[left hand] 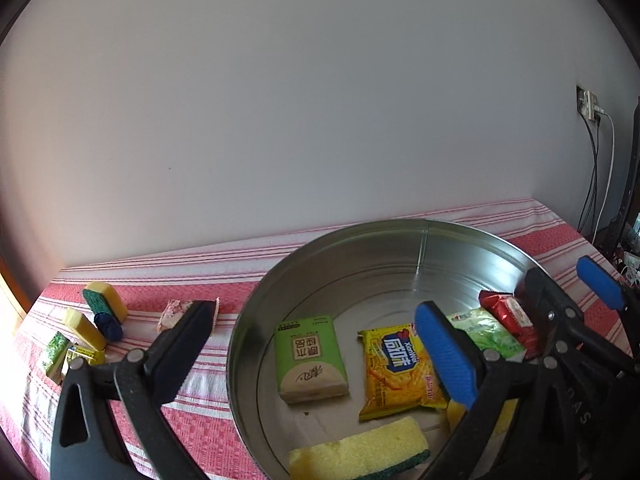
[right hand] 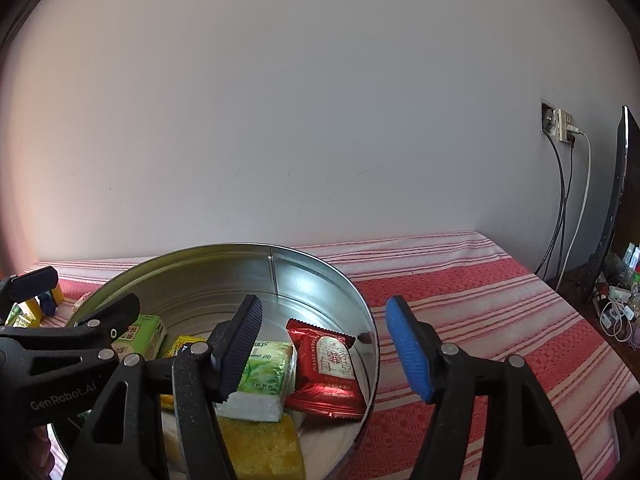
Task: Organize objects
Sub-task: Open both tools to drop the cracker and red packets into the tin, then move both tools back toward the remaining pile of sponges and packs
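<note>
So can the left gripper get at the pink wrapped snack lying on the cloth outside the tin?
Probably yes: the left gripper is open and empty, and the pink wrapped snack lies uncovered on the striped cloth, beside its black finger.

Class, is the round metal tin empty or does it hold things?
Holds things: the round metal tin contains a yellow snack packet and a red packet.

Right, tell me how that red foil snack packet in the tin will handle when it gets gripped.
The red foil packet looks puffy and crinkled, so it will likely give under the pads and weigh little. Its glossy wrapper may slip. It leans against the round metal tin wall, so a push probably slides it along the smooth base.
</note>
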Tool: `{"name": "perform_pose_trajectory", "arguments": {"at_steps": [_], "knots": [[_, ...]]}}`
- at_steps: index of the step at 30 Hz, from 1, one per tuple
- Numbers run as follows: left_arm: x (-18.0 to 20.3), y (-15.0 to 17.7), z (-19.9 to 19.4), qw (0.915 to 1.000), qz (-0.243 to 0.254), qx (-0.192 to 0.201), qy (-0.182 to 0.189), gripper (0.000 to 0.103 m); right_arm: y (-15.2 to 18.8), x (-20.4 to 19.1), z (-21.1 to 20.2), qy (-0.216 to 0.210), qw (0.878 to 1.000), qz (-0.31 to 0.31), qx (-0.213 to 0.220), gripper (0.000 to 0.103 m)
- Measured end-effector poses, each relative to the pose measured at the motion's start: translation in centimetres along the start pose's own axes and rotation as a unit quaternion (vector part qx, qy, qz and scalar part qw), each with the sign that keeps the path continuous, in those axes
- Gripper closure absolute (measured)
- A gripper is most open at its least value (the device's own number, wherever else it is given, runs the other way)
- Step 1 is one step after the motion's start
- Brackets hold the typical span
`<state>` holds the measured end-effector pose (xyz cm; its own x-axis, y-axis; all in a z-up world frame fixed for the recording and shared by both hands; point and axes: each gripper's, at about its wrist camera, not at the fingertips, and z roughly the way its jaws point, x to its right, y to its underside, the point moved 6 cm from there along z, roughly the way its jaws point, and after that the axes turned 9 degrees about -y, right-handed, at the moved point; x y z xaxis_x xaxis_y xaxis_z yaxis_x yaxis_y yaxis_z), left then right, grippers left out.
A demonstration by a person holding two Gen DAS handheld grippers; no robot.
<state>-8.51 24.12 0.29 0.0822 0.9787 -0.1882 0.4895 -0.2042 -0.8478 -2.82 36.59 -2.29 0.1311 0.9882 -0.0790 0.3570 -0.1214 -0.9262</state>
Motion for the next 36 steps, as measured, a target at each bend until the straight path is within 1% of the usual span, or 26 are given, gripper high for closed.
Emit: {"name": "perform_pose_trajectory", "arguments": {"at_steps": [4,5,7,10,13,17,20,25,27,30,32,34,36], "knots": [[-1.0,0.4,-0.3,0.9999,-0.003,0.009,-0.004,0.001,-0.1,0.0,-1.3,0.014,1.000,0.003,0.028,0.036],[-2.2,0.6,0.5,0.9999,-0.006,0.012,-0.005,0.001,-0.2,0.0,-1.6,0.017,0.999,0.005,0.034,0.036],[-3.2,0.6,0.4,0.9997,-0.008,0.024,-0.006,0.001,-0.2,0.2,-2.1,0.023,0.998,0.008,0.050,0.036],[-5.1,0.9,0.0,0.9985,-0.017,0.047,-0.024,0.001,-0.4,0.5,-2.8,0.030,0.997,0.014,0.071,0.036],[-7.2,1.1,-0.1,0.9972,-0.027,0.062,-0.030,0.001,-0.6,0.8,-3.6,0.033,0.995,0.032,0.088,0.036],[-10.1,1.6,0.0,0.9954,-0.038,0.073,-0.049,0.001,-0.9,1.3,-4.8,0.047,0.990,0.062,0.120,0.036],[-12.1,2.0,0.1,0.9932,-0.046,0.085,-0.065,0.001,-1.0,1.4,-5.0,0.058,0.988,0.071,0.126,0.036],[-15.1,2.5,0.4,0.9905,-0.044,0.099,-0.084,0.001,-1.2,1.7,-5.9,0.091,0.981,0.084,0.147,0.036],[-16.1,2.8,0.8,0.9902,-0.043,0.098,-0.090,0.001,-1.1,1.7,-6.2,0.101,0.979,0.090,0.150,0.031],[-18.2,3.3,1.3,0.9902,-0.054,0.090,-0.091,0.001,-1.0,1.2,-6.4,0.113,0.977,0.096,0.153,0.031],[-19.4,3.5,1.7,0.9905,-0.068,0.082,-0.087,0.001,-0.9,0.8,-6.3,0.115,0.977,0.105,0.146,0.030],[-20.7,3.7,1.7,0.9900,-0.077,0.079,-0.087,0.001,-0.5,0.1,-6.2,0.108,0.978,0.114,0.139,0.030],[-21.6,4.2,2.0,0.9893,-0.078,0.079,-0.095,0.001,-0.3,-1.0,-6.6,0.105,0.977,0.117,0.144,0.030]]}}
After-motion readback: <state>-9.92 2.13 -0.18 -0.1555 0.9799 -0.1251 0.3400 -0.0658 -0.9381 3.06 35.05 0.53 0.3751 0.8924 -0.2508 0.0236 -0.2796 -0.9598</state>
